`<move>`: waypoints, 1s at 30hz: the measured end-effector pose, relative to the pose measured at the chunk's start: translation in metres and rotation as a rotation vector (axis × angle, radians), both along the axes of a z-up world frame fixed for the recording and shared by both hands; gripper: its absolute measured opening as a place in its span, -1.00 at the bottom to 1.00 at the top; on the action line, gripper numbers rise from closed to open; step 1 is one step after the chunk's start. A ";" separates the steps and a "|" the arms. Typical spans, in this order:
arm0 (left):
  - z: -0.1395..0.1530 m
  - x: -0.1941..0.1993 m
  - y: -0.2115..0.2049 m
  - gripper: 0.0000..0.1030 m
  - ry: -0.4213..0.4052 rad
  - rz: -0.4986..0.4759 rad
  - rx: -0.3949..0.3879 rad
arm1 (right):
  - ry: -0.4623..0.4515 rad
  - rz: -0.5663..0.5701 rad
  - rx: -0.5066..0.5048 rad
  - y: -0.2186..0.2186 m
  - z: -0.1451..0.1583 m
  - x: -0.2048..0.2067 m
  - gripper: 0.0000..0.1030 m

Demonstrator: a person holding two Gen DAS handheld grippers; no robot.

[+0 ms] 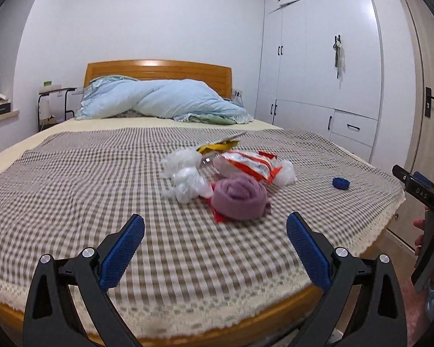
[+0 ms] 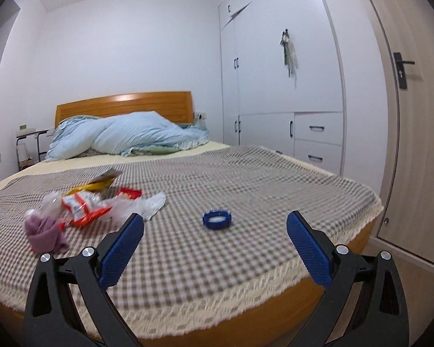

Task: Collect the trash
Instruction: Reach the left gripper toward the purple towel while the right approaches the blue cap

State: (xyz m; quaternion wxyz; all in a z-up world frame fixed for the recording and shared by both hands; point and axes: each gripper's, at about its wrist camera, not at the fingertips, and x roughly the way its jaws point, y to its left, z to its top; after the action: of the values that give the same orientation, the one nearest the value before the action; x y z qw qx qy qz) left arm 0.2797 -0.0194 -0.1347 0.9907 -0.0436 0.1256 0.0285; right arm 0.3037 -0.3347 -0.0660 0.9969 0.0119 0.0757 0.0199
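Observation:
A heap of litter lies mid-bed: an orange and white snack wrapper [image 1: 250, 166] [image 2: 82, 205], a yellow wrapper [image 1: 217, 146] [image 2: 97, 185], crumpled white plastic [image 1: 185, 177] [image 2: 150, 204] and a rolled purple cloth [image 1: 240, 195] [image 2: 44, 231]. A blue bottle cap [image 1: 340, 183] [image 2: 217, 219] sits apart to the right. My left gripper [image 1: 215, 228] hangs open near the foot of the bed, short of the purple cloth. My right gripper [image 2: 215, 227] is open too, just short of the cap, and shows at the right edge of the left wrist view [image 1: 416, 190].
The checked blanket [image 1: 101, 179] covers the bed, with a lace hem over the wooden frame [image 2: 275, 312]. A blue duvet [image 1: 159, 101] is piled by the headboard. White wardrobes [image 1: 318, 57] and a door [image 2: 413, 115] stand right; a side table [image 1: 55, 101] left.

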 end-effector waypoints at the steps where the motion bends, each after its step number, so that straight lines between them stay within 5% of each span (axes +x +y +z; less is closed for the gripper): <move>1: 0.002 0.002 0.001 0.85 -0.005 -0.003 0.000 | -0.005 -0.005 -0.001 0.002 0.003 0.005 0.84; 12: 0.013 0.028 0.025 0.85 -0.057 -0.005 -0.012 | -0.101 -0.079 -0.010 0.002 0.038 0.053 0.84; 22: 0.008 0.044 0.021 0.85 -0.040 0.012 -0.080 | -0.016 -0.112 0.065 -0.002 0.030 0.079 0.84; 30: 0.014 0.032 0.042 0.85 -0.051 0.002 -0.056 | -0.014 -0.116 0.053 0.011 0.032 0.075 0.84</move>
State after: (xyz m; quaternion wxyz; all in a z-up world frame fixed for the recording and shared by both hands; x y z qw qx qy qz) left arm 0.3117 0.0225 -0.1207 0.9919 -0.0723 0.1011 0.0248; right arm 0.3787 -0.3238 -0.0342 0.9962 0.0425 0.0673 -0.0357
